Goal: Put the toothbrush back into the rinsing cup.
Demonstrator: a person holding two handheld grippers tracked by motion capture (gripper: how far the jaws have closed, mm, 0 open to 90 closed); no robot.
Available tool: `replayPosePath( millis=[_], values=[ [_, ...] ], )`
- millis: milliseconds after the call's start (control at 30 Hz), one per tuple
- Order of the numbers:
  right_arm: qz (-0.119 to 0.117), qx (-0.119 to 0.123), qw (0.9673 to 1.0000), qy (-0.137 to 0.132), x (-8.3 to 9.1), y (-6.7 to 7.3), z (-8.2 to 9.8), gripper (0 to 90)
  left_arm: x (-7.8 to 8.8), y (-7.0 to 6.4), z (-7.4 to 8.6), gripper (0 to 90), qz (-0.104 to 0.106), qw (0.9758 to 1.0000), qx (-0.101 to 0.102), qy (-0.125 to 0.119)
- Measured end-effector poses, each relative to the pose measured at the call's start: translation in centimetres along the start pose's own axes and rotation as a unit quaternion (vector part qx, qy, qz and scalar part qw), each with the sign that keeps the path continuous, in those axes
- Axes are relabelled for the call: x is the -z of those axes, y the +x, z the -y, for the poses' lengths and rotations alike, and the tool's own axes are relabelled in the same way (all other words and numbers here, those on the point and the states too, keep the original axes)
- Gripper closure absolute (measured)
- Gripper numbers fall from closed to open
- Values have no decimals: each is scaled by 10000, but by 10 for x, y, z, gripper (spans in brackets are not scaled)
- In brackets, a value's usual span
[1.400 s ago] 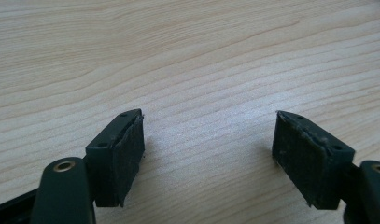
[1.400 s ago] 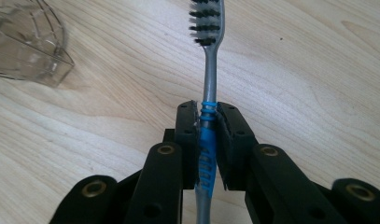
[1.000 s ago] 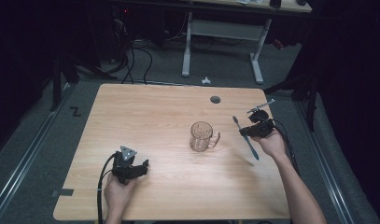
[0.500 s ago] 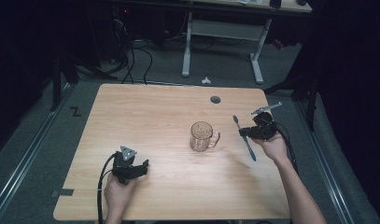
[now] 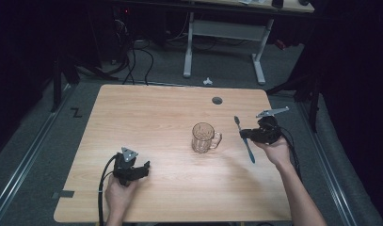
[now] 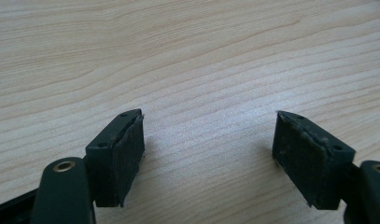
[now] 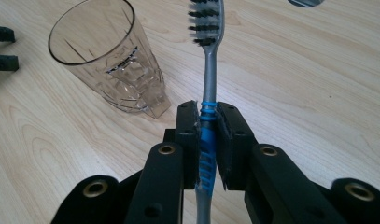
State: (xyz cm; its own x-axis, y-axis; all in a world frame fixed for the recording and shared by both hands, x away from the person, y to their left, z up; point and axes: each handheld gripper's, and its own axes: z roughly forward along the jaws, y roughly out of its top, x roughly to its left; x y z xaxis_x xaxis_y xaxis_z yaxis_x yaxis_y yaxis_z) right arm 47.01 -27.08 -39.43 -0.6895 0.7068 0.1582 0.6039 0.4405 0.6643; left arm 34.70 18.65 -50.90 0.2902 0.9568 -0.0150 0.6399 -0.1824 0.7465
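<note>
Right gripper (image 5: 248, 133), right of centre in the high view, was clamped on the blue grip of a toothbrush (image 7: 208, 70), bristles up, carried clear of the table (image 5: 151, 113). Pick-up judged done. Clear glass mug (image 5: 203, 137) stood upright at frame centre, just left of the brush, empty; dropping the brush in looked like the remaining step. Left gripper (image 5: 141, 170), lower left, sat low over the wood with jaws wide, nothing between them.
</note>
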Motion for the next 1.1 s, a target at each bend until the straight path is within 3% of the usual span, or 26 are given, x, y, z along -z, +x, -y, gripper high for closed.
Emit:
replayPosePath(
  millis=[567, 1100],
  values=[
    [-363, 124, 9980, -503, 0, 12, 0, 803, 0, 0, 0, 257, 5, 10000, -2, 11],
    [-546, 89, 9902, -1282, 4, 21, -9, 804, 0, 0, 0, 256, 8, 10000, -4, 12]
  ],
)
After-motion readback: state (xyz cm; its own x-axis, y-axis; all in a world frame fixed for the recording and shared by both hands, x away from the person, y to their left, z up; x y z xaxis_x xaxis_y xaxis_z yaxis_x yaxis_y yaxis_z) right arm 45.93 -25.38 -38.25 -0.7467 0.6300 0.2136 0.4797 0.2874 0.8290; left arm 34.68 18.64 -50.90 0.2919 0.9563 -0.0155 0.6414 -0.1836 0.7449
